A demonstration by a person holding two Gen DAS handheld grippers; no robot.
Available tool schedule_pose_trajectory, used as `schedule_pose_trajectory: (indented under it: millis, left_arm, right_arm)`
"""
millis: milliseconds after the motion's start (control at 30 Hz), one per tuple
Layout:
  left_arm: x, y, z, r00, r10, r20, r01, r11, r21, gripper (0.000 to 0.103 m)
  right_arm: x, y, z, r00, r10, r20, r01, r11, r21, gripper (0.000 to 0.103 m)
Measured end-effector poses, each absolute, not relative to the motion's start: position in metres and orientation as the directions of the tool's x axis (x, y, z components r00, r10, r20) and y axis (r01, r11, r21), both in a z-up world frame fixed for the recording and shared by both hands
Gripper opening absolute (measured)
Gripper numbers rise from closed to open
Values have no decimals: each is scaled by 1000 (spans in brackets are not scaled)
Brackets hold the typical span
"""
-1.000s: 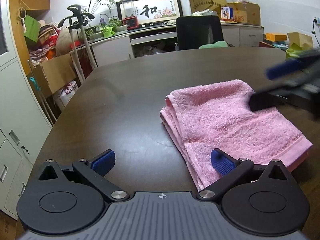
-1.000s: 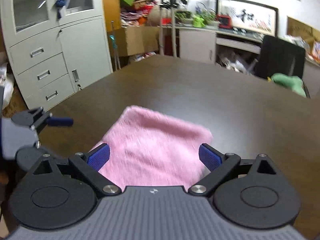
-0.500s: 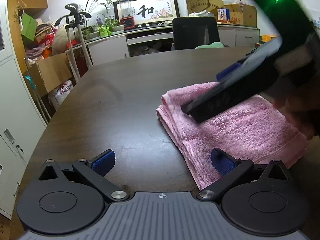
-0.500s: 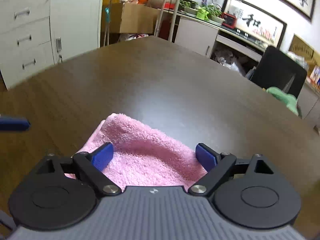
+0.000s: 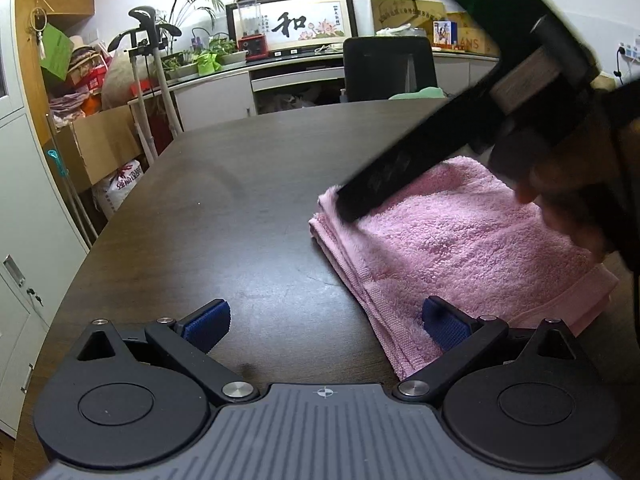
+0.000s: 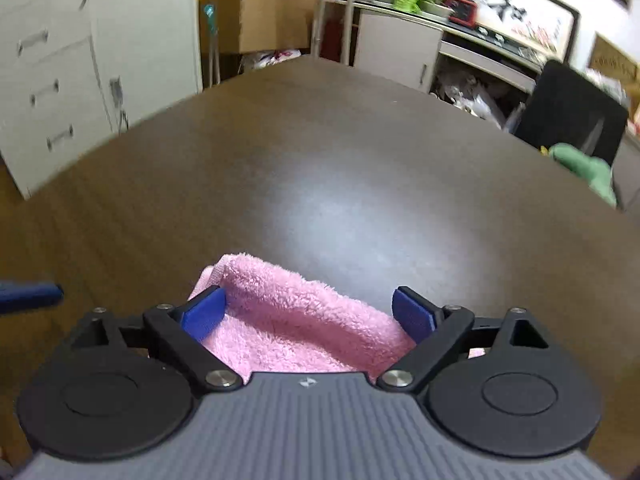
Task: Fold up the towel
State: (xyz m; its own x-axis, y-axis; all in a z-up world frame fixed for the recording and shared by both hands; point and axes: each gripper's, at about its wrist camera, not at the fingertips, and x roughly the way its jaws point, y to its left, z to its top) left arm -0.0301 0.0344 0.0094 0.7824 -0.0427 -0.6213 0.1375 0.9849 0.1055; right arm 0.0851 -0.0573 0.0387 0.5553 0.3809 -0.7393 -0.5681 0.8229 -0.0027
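My left gripper [image 5: 325,323] hung with jaws wide apart by the near corner of the folded pink towel [image 5: 460,240] on the worktop [image 5: 240,200]. The right gripper [image 6: 307,310], jaws spread and gripping nothing, straddled its far-left corner; I judged a final fold or smoothing due, needing a pinch there.

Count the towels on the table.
1: a folded pink towel on the dark table, under the right gripper. The green cloth beyond the far edge may be another.

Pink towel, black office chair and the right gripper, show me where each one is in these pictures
pink towel [image 5: 460,240], left wrist view, middle of its top layer.
black office chair [image 5: 388,68], left wrist view, on its backrest.
right gripper [image 6: 308,312], right wrist view, midway between its blue fingertips, over the towel.
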Motion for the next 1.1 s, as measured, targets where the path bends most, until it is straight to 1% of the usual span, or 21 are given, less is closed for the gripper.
schedule_pose_trajectory:
  millis: [133, 200, 267, 367, 400, 433, 500, 533, 633, 733, 800, 1000, 1100]
  left_arm:
    - [-30, 35, 9, 780, -46, -624, 137, 986, 99, 103]
    - [-29, 35, 10, 780, -44, -624, 136, 986, 100, 103]
    - [-29, 35, 10, 780, -38, -625, 131, 986, 103, 103]
    - [-30, 33, 10, 781, -26, -624, 124, 986, 113, 103]
    - [-31, 32, 10, 782, -22, -623, 121, 986, 117, 103]
    - [-31, 31, 10, 782, -19, -623, 120, 985, 121, 103]
    - [-29, 25, 11, 788, -8, -615, 121, 982, 142, 103]
    - [-27, 21, 10, 792, -4, -610, 122, 981, 153, 103]
    - [-14, 8, 12, 790, 7, -613, 139, 972, 191, 103]
    - [9, -8, 15, 776, 16, -631, 156, 964, 217, 103]
    - [28, -18, 16, 768, 21, -640, 158, 962, 222, 103]
    - [71, -56, 11, 796, 49, -604, 136, 957, 256, 103]
    - [85, -62, 10, 791, 37, -611, 130, 965, 227, 103]
  right_arm:
    - [79, -79, 58, 530, 441, -724, -575, 815, 75, 92]
    - [78, -89, 66, 491, 485, -723, -579, 802, 145, 93]
    - [80, -101, 66, 413, 559, -719, -574, 773, 271, 93]
    - [80, -107, 58, 322, 625, -712, -566, 730, 384, 94]
    - [81, -107, 56, 309, 623, -718, -561, 729, 391, 94]
    - [85, -105, 42, 293, 582, -759, -542, 755, 370, 93]
    - [84, -102, 38, 327, 548, -770, -558, 769, 311, 94]
    - [80, -98, 37, 349, 529, -773, -590, 765, 257, 93]
    - [75, -88, 35, 428, 414, -803, -593, 800, 96, 94]
    - [86, -94, 33, 453, 385, -804, -578, 814, 64, 94]
    - [99, -105, 33, 466, 378, -800, -550, 832, 73, 94]
    - [143, -142, 28, 528, 343, -777, -485, 873, 56, 96]
    - [162, -156, 23, 544, 345, -765, -474, 878, 59, 97]
